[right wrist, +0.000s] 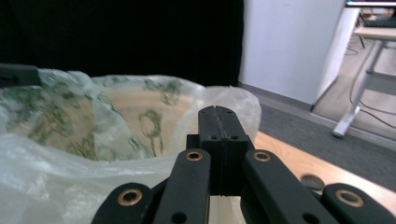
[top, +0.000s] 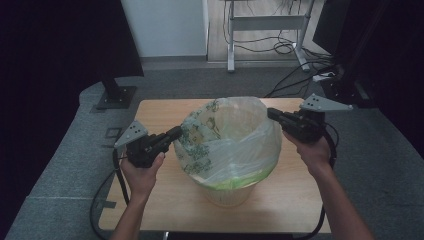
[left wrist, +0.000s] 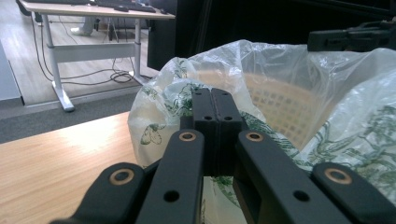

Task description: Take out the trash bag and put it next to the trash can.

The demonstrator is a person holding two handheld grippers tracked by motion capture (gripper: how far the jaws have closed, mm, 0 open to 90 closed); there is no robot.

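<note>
On a light wooden table ringed by grey carpet, a basket lined with a leaf-printed plastic bag stands near the middle, the left gripper and right gripper each pinching the bag's rim, a metal-legged desk behind.

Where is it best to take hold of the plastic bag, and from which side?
Probably the loose top edge of the plastic bag, pinched from outside at opposite sides, where the left gripper and right gripper sit. The film stands free above the basket there.
</note>
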